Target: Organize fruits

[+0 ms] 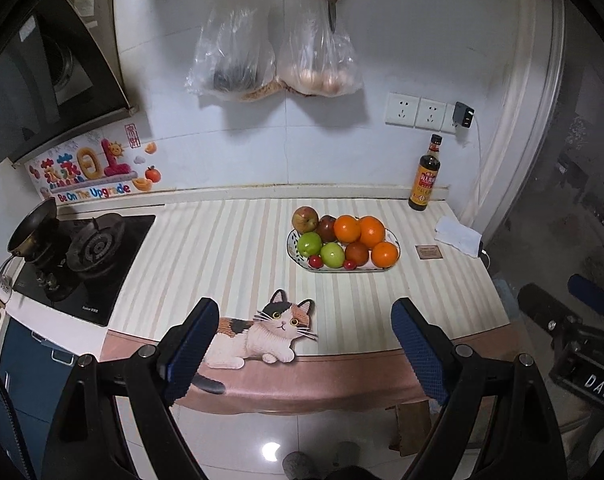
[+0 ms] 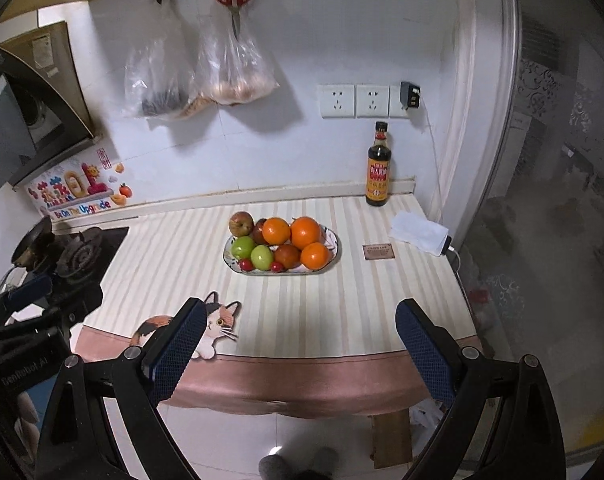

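An oval patterned plate (image 1: pixel 394 240) (image 2: pixel 336 246) on the striped counter holds oranges (image 1: pixel 372 232) (image 2: pixel 305 233), green apples (image 1: pixel 309 243) (image 2: pixel 243 246), reddish apples (image 1: pixel 305 219) (image 2: pixel 241 222) and small red tomatoes (image 1: pixel 315 261) (image 2: pixel 245 265). My left gripper (image 1: pixel 305 320) is open and empty, held in front of the counter edge, well short of the plate. My right gripper (image 2: pixel 300 324) is open and empty too, also short of the plate. The right gripper's body shows at the left wrist view's right edge (image 1: pixel 574 336).
A dark sauce bottle (image 1: pixel 425 176) (image 2: pixel 379 168) stands at the back right by wall sockets. A white cloth (image 1: pixel 458 236) (image 2: pixel 420 232) and a small brown card (image 1: pixel 429 251) (image 2: pixel 378 251) lie right of the plate. A gas stove (image 1: pixel 86 256) with a pan is at the left. Bags hang above.
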The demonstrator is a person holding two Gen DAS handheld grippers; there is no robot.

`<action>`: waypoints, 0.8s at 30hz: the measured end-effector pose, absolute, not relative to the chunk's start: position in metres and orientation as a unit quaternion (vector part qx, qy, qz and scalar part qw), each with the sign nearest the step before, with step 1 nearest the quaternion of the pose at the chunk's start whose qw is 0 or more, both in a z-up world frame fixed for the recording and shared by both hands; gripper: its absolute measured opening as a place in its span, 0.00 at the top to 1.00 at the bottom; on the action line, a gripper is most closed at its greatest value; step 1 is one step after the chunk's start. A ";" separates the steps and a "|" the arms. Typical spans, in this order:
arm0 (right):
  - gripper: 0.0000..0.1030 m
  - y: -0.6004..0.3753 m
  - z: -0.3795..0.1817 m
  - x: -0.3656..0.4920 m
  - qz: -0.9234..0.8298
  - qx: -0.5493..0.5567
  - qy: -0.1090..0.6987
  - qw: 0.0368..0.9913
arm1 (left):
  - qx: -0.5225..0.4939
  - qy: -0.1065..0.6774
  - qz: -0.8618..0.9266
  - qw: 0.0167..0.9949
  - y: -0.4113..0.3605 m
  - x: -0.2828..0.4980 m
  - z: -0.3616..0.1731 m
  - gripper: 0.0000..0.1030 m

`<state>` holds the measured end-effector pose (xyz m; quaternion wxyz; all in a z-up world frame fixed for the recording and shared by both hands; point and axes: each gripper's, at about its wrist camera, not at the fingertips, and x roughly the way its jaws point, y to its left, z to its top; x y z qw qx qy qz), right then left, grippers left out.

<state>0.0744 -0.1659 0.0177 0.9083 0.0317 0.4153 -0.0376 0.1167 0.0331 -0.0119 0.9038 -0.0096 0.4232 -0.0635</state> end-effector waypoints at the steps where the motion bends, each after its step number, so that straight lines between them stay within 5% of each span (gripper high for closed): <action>1: 0.05 -0.166 0.021 0.071 -0.037 0.031 0.412 0.910 | -0.009 0.421 -0.062 0.905 0.033 0.114 -0.011 0.14; 18: 0.05 -0.177 0.037 0.073 0.000 0.041 0.412 0.910 | -0.016 0.424 -0.052 0.904 0.022 0.117 -0.004 0.14; 20: 0.05 -0.179 0.033 0.084 0.002 0.039 0.414 0.909 | -0.014 0.427 -0.050 0.903 0.021 0.124 -0.007 0.01; 24: 0.05 -0.181 0.025 0.105 -0.002 0.029 0.415 0.909 | -0.005 0.426 -0.044 0.904 0.015 0.139 -0.011 0.00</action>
